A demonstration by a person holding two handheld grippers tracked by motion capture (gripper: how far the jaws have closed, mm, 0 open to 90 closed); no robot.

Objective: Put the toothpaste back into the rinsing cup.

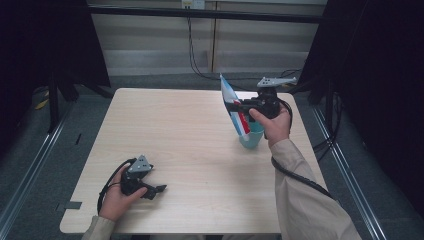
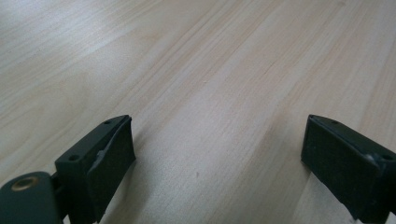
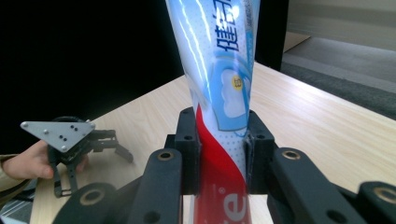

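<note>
Seen from overhead, the high view looks forward and down across the whole table (image 1: 190,150). The left gripper view skims bare tabletop close beyond its fingers (image 2: 105,163). The right gripper view looks past its fingers (image 3: 189,140) along that table at the left gripper (image 3: 70,144).

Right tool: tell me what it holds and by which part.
The right tool is clamped on a toothpaste tube, gripping its lower-middle body across the red and white print, over the teal cup.
</note>
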